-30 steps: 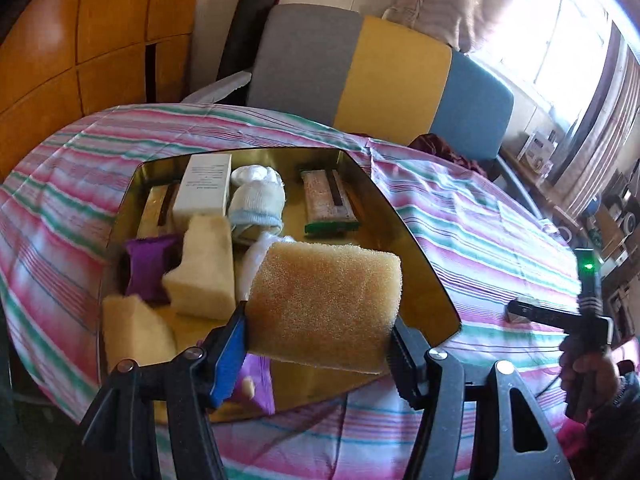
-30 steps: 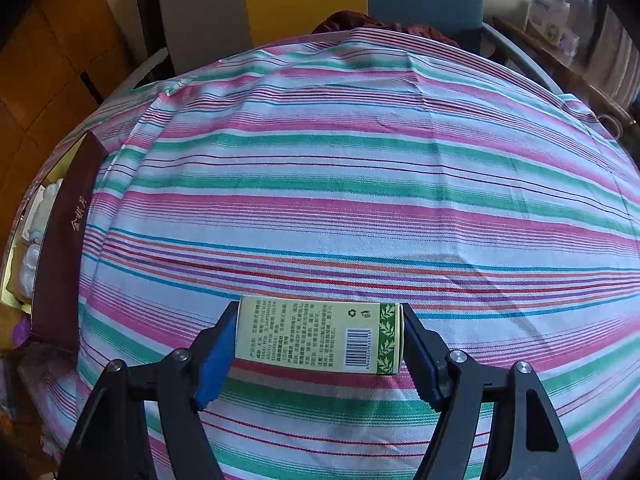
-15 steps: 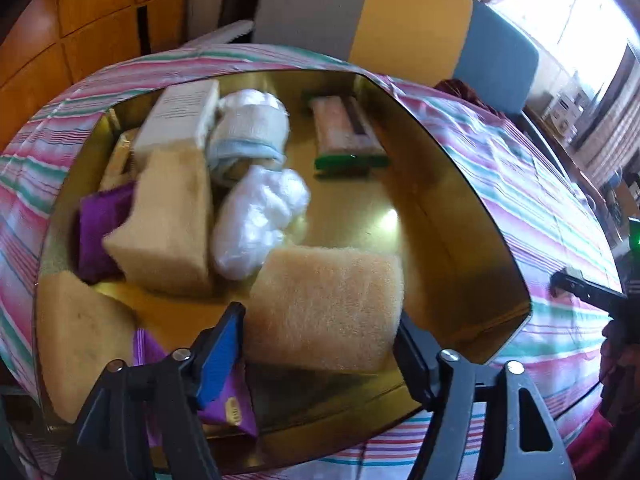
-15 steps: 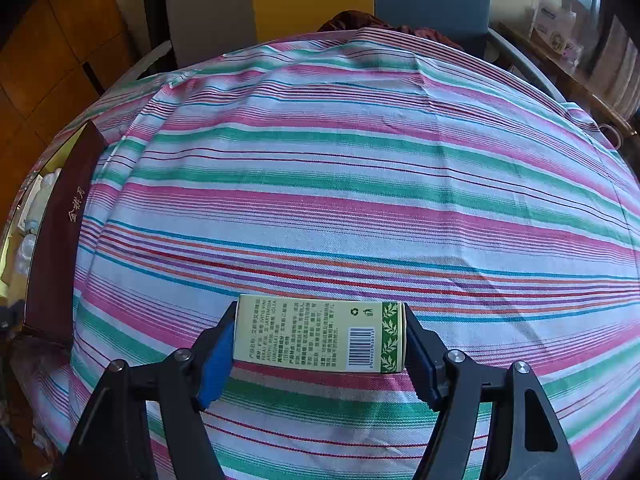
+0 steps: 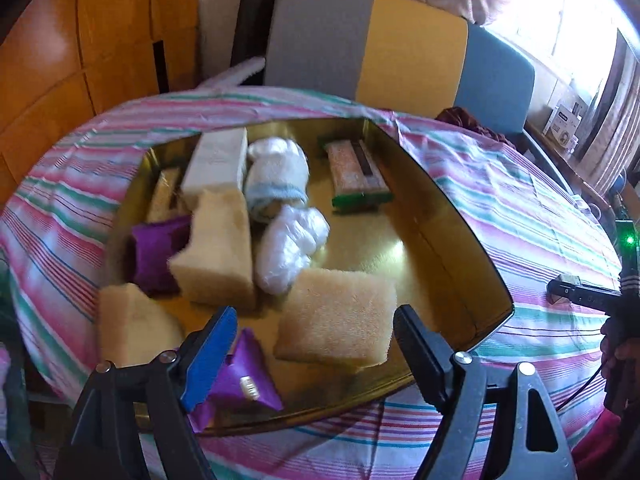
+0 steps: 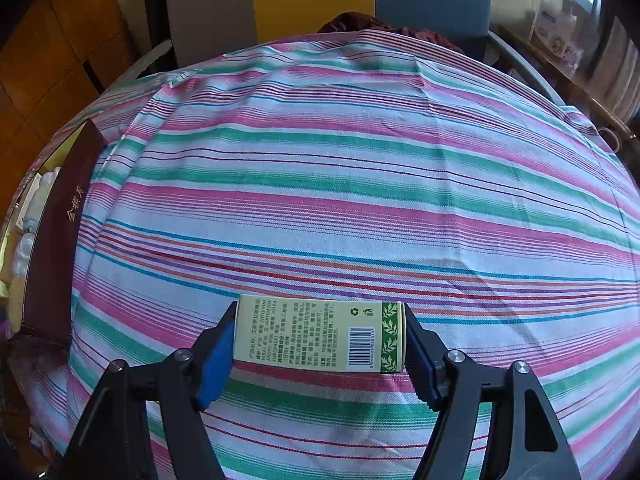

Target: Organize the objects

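Left gripper [image 5: 314,338] jaws opening, sponge [image 5: 336,316] loose between | right gripper [image 6: 318,352] jaws clamp carton [image 6: 320,334] | tray [image 6: 56,240] cut off far left

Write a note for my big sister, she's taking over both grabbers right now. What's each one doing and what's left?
Left gripper: jaws opening, nothing gripped; the yellow sponge lies free in the gold tray.
Right gripper: shut on the green carton, over the striped tablecloth.
Done: sponges, purple pouches, rolled white sock, plastic bag and boxes are in the tray.
Left: carry the carton to the tray, likely the bare spot on its right side, and release it.
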A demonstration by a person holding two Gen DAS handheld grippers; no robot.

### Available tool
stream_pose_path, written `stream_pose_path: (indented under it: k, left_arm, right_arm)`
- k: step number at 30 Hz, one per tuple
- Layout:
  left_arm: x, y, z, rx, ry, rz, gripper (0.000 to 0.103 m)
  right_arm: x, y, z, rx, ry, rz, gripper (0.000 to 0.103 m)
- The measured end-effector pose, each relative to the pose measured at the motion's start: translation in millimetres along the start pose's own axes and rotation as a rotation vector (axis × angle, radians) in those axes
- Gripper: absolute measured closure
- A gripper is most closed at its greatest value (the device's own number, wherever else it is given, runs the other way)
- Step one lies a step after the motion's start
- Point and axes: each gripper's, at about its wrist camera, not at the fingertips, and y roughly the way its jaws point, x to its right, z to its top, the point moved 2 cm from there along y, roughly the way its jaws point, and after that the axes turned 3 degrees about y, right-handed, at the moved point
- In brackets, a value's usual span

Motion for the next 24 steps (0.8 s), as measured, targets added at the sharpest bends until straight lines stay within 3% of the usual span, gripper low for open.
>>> stream_pose_path:
  k: [14, 18, 24]
  left_arm:
    - [-5.4, -34.7, 4.2, 0.085, 0.005, 0.029, 0.021]
    - [-10.2, -38.3, 3.8, 0.091, -0.007, 0.023, 0.021]
    - [-19.7, -41.0, 1.1, 0.093, -0.027, 0.022, 0.021]
  right_arm:
    - [-14.7, -15.7, 6.6, 0.039, -0.02, -0.02, 0.03]
    - [-50.4, -36.0, 16.8, 0.084, -0.062, 0.051, 0.03]
    - [-142.6, -65.0, 29.6, 0.149, -0.194, 0.182, 0.03]
